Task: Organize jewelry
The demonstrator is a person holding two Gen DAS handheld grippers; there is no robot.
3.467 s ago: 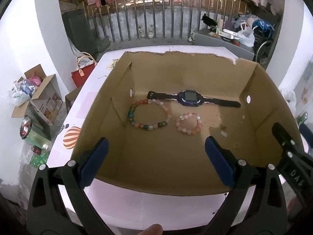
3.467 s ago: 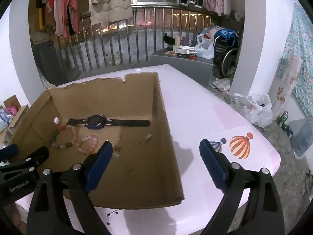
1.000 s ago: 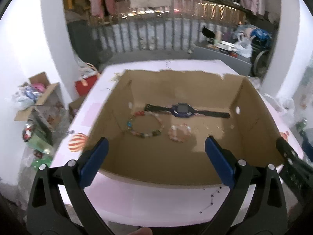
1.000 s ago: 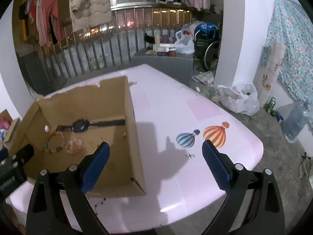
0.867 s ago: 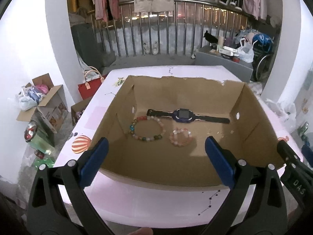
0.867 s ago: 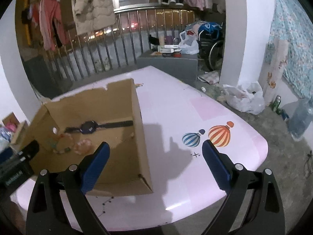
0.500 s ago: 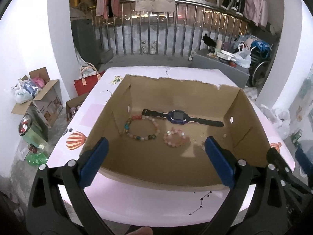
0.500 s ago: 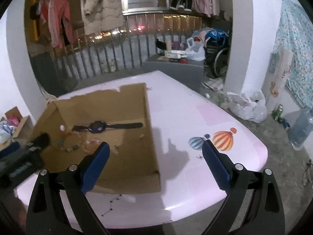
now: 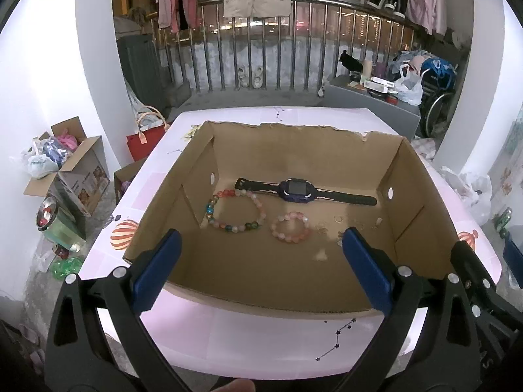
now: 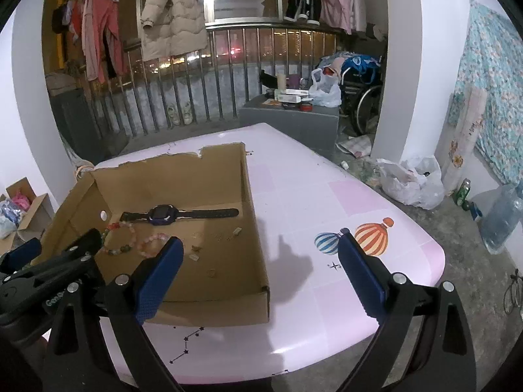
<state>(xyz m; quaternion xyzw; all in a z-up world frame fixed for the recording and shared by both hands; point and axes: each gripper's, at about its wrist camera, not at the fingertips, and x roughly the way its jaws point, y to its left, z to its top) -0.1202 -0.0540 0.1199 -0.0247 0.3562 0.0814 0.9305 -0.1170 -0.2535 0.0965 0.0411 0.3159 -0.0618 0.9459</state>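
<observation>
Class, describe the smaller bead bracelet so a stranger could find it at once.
Look inside the open cardboard box on the pink table. Below the dark watch lie two bead loops; yours is the right one, the smaller bracelet, all pink, unlike the larger multicoloured bracelet.

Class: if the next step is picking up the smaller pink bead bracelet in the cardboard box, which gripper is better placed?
Probably left: the left gripper faces the pink bracelet; the right gripper points past the box.
</observation>
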